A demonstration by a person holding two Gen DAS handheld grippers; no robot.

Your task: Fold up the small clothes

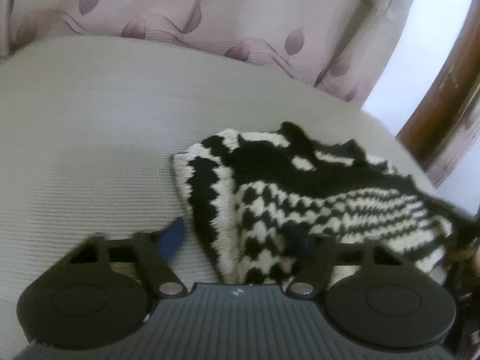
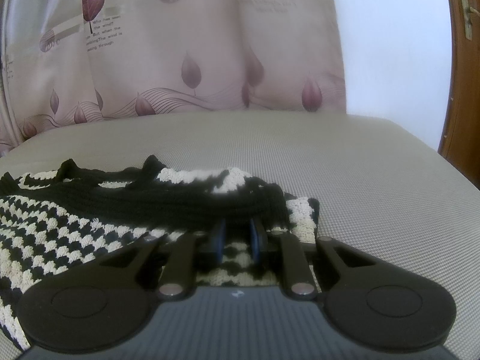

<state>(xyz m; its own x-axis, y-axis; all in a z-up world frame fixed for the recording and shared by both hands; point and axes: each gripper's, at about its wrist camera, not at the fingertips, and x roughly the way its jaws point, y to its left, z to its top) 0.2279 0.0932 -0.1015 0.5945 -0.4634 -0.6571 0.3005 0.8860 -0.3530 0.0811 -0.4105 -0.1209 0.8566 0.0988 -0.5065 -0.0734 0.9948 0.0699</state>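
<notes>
A black-and-cream knitted garment (image 1: pixel 300 198) with a houndstooth pattern lies bunched on a grey cushion (image 1: pixel 90 138). My left gripper (image 1: pixel 237 240) is open wide at the garment's left edge; its blue left pad (image 1: pixel 172 240) rests on the cushion, the right finger sits in the knit. In the right wrist view the garment (image 2: pixel 75 225) spreads to the left. My right gripper (image 2: pixel 237 237) has its blue pads (image 2: pixel 220 240) a narrow gap apart over the garment's right end, under a black fold; I cannot tell whether cloth is pinched.
A pink curtain (image 2: pixel 180 60) with leaf prints hangs behind the cushion. A white wall (image 2: pixel 390 45) and a brown wooden door (image 2: pixel 465 90) stand at the right. The cushion (image 2: pixel 360 180) extends bare to the right of the garment.
</notes>
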